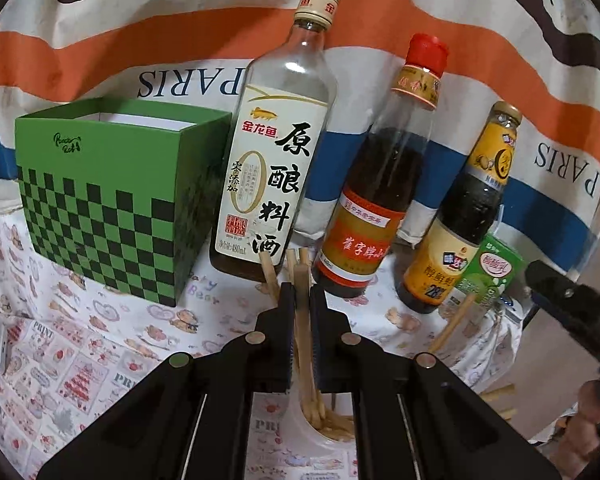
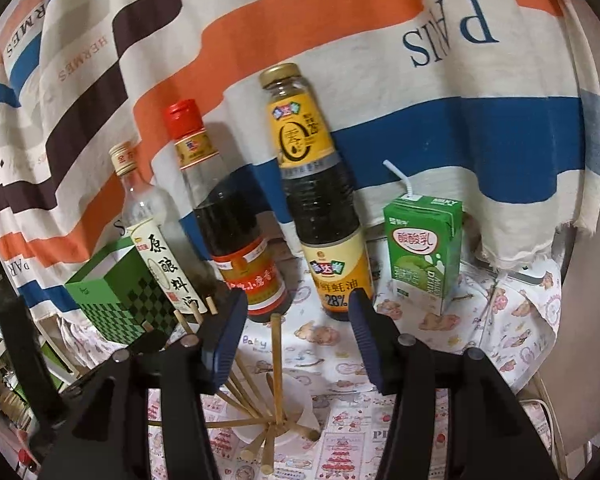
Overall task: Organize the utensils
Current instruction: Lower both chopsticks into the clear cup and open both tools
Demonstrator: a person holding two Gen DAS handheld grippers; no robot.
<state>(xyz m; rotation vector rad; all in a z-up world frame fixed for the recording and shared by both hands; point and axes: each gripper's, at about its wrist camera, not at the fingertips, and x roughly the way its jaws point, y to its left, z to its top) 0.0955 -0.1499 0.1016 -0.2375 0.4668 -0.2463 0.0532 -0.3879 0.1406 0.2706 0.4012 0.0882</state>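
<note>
We view a cluttered desk draped in a printed cartoon cloth. Our left gripper has its jaws clamped on a thin bundle of round wooden chopsticks, whose lower ends stand in a white cup directly below. Our right gripper shows its ribbed blue pads apart, with nothing pressed between them. Beneath it, more chopsticks fan outward from the same cup, one standing nearly upright. Behind stand three glass bottles in a row: a clear cooking-wine bottle with a cream paper label, a dark red-capped bottle, and a yellow-labelled oyster-sauce bottle. A square green checkered cardboard box sits to the left, a green drink carton with a bent straw to the right. A striped fabric hangs behind.
</note>
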